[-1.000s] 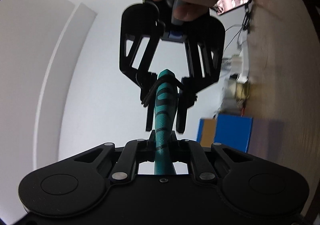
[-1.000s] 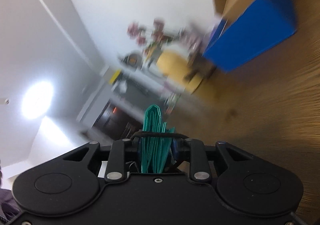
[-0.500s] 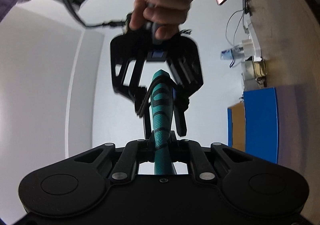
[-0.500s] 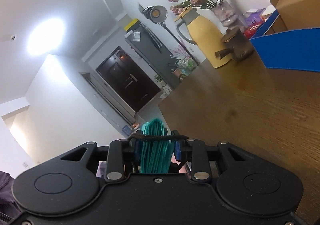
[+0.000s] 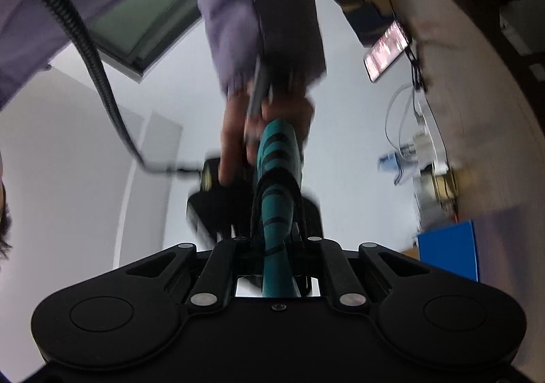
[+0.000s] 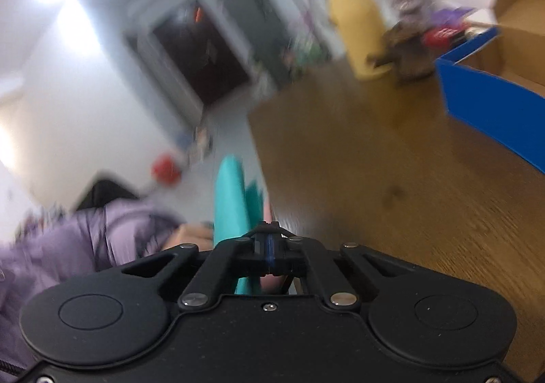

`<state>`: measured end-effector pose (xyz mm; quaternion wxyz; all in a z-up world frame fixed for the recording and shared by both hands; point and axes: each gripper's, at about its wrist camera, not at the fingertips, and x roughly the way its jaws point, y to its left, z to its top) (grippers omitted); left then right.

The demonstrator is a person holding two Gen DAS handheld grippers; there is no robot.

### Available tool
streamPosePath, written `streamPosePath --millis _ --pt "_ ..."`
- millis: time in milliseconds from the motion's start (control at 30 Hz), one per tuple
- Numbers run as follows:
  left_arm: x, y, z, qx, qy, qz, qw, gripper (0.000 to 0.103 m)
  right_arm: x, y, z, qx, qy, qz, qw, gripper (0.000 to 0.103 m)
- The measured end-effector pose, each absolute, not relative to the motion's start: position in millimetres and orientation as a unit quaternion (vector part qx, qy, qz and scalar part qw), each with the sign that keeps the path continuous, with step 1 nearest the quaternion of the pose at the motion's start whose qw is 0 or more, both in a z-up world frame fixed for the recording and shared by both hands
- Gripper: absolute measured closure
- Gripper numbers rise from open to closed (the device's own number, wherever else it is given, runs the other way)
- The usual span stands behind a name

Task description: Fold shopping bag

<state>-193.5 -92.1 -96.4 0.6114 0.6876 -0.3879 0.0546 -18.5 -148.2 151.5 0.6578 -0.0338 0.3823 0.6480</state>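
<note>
The left claw [image 5: 276,240] is clenched on the folded teal fabric shopping bag with black stripes [image 5: 278,192], held in the air. The right claw [image 6: 269,255] is closed fully, fingers together; the bag [image 6: 229,199] lies just left of it. The brown wooden counter [image 6: 391,185] extends rightward.

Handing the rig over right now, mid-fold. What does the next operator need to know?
Left gripper: jaws shut on the teal bag, which is bunched into a narrow bundle held in the air.
Right gripper: jaws shut; the bag runs beside them and looks unclamped (blurred).
Wooden table ahead, blue box on it.
Done: bag gathered lengthwise.
Left: probably regrip and finish the fold.
</note>
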Motion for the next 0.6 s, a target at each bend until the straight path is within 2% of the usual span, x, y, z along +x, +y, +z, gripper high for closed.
streamPosePath --millis 133,267,300,333,400,433,500,600 --pt "-180 -97 -107 0.704 -0.370 0.050 0.604 0.092 -45 -118 179 -0.260 0.363 0.607 0.657 0.103" --pt "-160 -104 -107 0.697 -0.321 0.055 0.639 0.092 -105 -100 193 -0.526 0.248 0.529 0.618 0.103" --pt "-154 -105 -103 0.690 -0.300 0.058 0.656 0.091 -118 -107 198 -0.559 0.201 0.511 0.621 0.088" --pt "-148 -107 -99 0.679 -0.278 0.064 0.676 0.091 -131 -121 204 -0.577 0.140 0.491 0.638 0.059" --pt "-139 -107 -92 0.655 -0.246 0.074 0.710 0.091 -154 -151 214 -0.597 0.019 0.450 0.664 0.040" --pt "-135 -108 -87 0.645 -0.232 0.074 0.725 0.091 -164 -167 214 -0.592 -0.023 0.446 0.671 0.039" --pt "-127 -110 -79 0.629 -0.218 0.073 0.743 0.091 -180 -195 196 -0.582 -0.056 0.462 0.667 0.035" --pt "-116 -119 -67 0.617 -0.222 0.059 0.753 0.091 -202 -215 134 -0.639 -0.096 0.417 0.639 0.033"
